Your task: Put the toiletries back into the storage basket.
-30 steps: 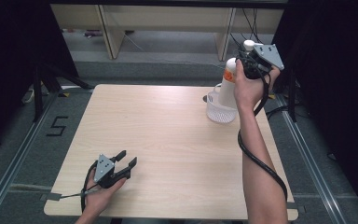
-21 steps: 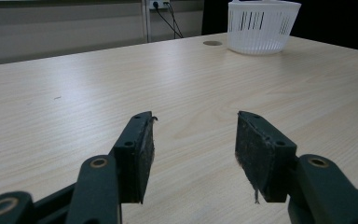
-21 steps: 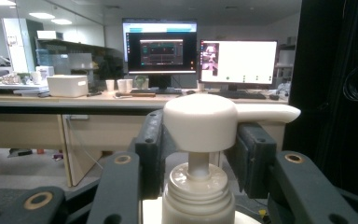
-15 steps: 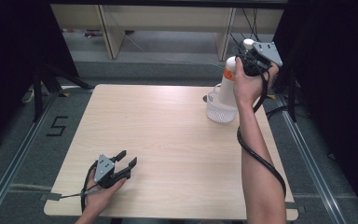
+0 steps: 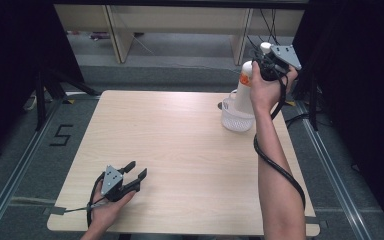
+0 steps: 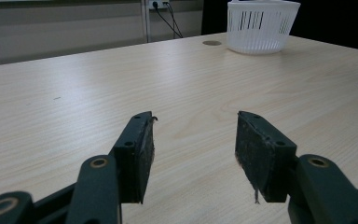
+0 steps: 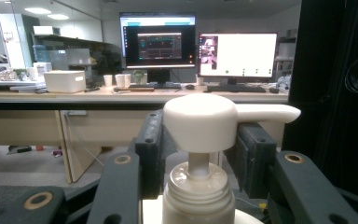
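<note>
The left gripper (image 5: 134, 175) rests on the table (image 5: 180, 150) near its front edge, jaws apart and holding nothing. At the far right, the right gripper (image 5: 266, 59) clamps a white pump bottle (image 5: 244, 87) by its neck, above a white basket (image 5: 236, 117).

- Looked like an office-type lab w/ a recording setup where I worked.
- Two lit monitors (image 7: 196, 43) w/ keyboards on a long desk (image 7: 121, 97), paper cups (image 7: 120, 80) beside them.
- My light wood table (image 5: 180, 150) sat between black curtains (image 5: 10, 65).
- Floor had rails and a taped "5" (image 5: 61, 135).
</note>
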{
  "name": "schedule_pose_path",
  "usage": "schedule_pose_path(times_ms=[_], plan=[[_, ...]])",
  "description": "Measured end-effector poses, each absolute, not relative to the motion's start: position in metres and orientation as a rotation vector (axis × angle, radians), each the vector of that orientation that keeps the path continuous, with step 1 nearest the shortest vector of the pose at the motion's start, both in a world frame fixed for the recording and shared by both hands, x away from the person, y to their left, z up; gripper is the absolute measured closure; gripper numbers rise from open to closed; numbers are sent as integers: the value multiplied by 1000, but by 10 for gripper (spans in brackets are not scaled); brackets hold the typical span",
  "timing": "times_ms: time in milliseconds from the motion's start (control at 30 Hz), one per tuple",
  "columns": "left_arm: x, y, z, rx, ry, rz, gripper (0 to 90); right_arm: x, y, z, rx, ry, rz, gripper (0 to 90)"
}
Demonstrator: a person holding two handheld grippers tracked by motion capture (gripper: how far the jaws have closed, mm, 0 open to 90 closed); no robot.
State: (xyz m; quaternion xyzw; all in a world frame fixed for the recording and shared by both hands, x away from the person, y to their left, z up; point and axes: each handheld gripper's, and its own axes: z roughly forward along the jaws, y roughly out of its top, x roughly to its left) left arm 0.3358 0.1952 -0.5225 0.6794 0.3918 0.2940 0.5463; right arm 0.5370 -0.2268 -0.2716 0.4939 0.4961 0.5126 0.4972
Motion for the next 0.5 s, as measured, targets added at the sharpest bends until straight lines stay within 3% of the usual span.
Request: schedule_pose_path(times_ms=[500], plan=[[337, 196, -523, 1604, 927, 691, 461, 549, -224, -276, 1208, 1220, 1228, 599]])
